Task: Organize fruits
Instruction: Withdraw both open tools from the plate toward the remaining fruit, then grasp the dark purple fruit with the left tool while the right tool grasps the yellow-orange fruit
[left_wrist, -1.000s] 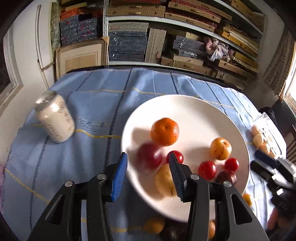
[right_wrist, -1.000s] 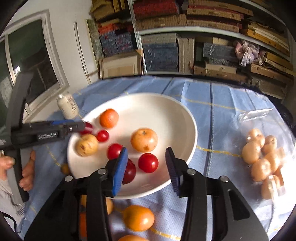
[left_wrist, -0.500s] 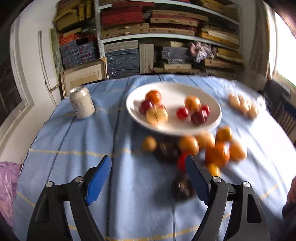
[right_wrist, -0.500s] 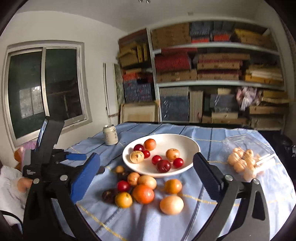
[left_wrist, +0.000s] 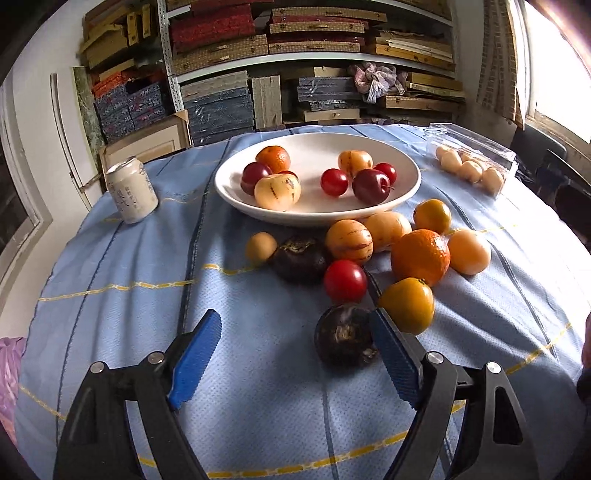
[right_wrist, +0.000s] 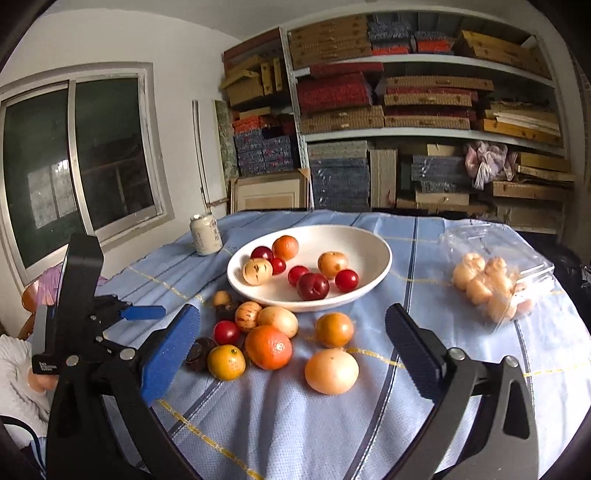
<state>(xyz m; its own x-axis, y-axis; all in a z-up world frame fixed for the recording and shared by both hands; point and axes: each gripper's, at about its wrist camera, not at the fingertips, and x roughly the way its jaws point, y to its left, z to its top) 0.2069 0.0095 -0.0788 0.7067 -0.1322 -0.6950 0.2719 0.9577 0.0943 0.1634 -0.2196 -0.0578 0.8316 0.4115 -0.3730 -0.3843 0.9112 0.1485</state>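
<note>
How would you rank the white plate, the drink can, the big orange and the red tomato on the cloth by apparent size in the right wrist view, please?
1. white plate
2. big orange
3. drink can, unsure against the orange since it stands farther off
4. red tomato

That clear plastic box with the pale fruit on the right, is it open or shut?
Open. The clear plastic box has its lid folded back, and the pale fruit lies uncovered in the tray.

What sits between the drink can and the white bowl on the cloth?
Nothing: between the can and the white bowl only bare blue tablecloth shows, clearest in the left wrist view.
</note>
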